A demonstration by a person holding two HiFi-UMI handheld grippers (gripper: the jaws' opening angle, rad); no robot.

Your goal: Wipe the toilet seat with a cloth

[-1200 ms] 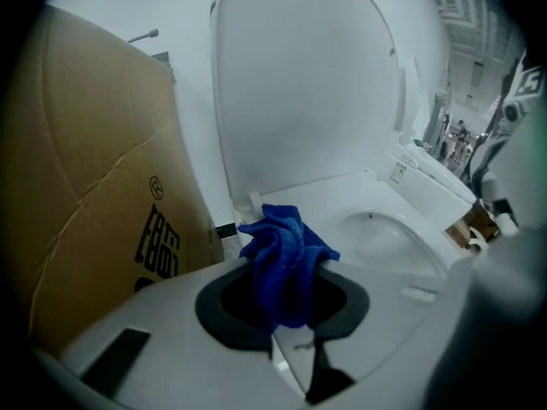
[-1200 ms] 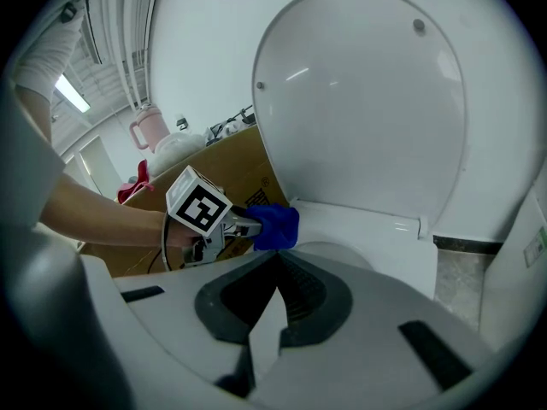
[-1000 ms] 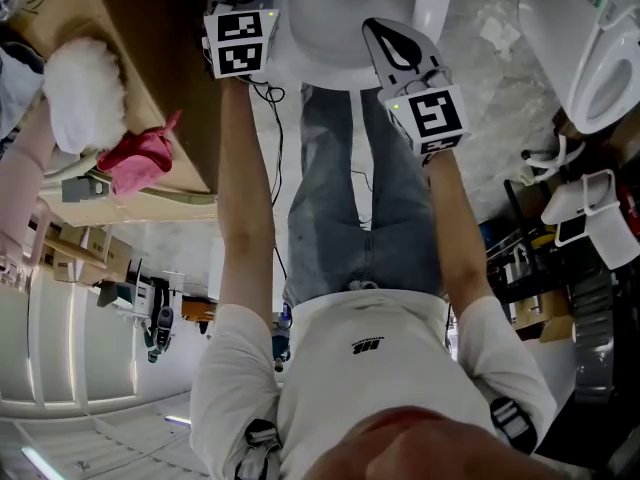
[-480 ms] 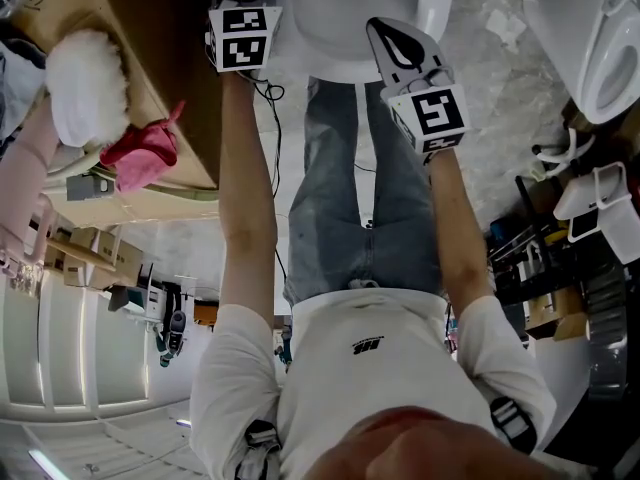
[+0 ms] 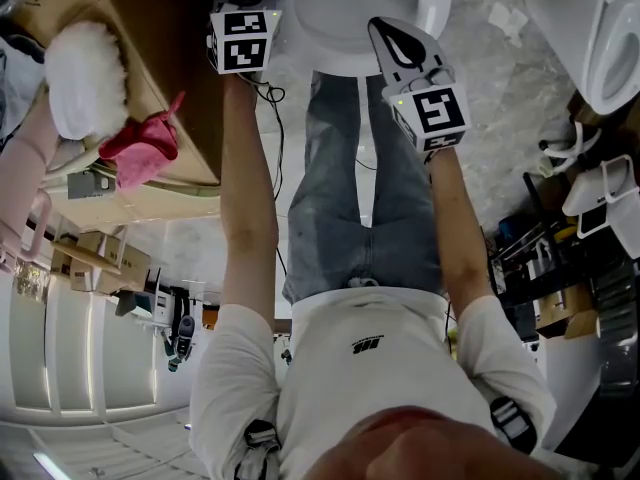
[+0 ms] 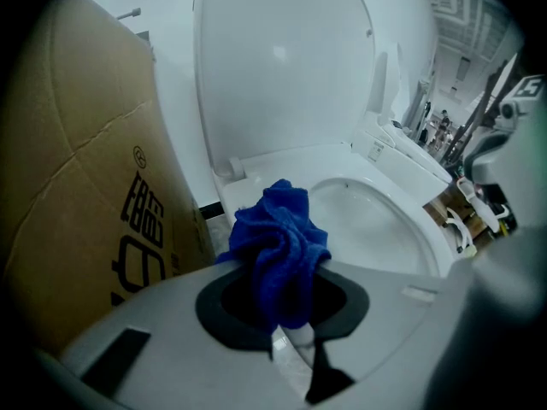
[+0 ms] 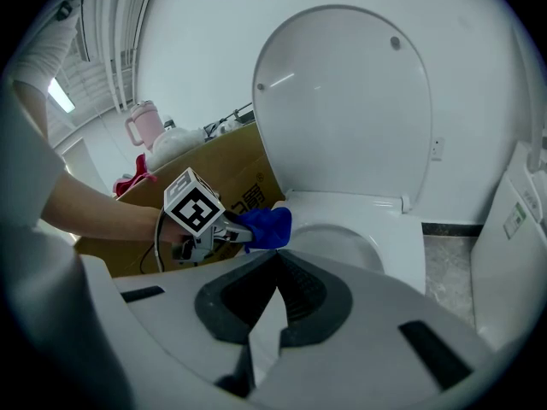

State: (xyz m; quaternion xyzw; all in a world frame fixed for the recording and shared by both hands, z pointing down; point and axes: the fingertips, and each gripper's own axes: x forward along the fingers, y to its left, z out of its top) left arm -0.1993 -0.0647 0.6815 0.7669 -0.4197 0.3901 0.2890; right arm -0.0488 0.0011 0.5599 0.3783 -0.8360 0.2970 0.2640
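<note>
Largest before us is the white toilet [image 6: 376, 212], standing straight ahead of both grippers, with its lid [image 6: 282, 67] raised upright at the far side. Next in size is the brown cardboard box [image 6: 85, 186], which stands close on the left of the left gripper and beside the toilet. The seat [image 6: 423, 233] lies down around the bowl, ahead of and below our left gripper's jaws.

Our left gripper [image 6: 289, 319] is clenched on the blue cloth [image 6: 278, 246]. The cloth is bunched into folds and sticks out forward past the jaw tips, over the seat's left side near the box. We cannot tell whether it touches the seat.

Our right gripper [image 7: 276, 259] has its jaws pressed together at the tips, with nothing between them. It is held apart from the toilet, with the bowl ahead of it. The left gripper with the cloth shows just ahead of it and to its left.

Smaller things sit further to the left of the right gripper, on top of the box: a crumpled pink rag [image 7: 130, 180] and, behind it, a pink cup [image 7: 141, 126] with a handle.
</note>
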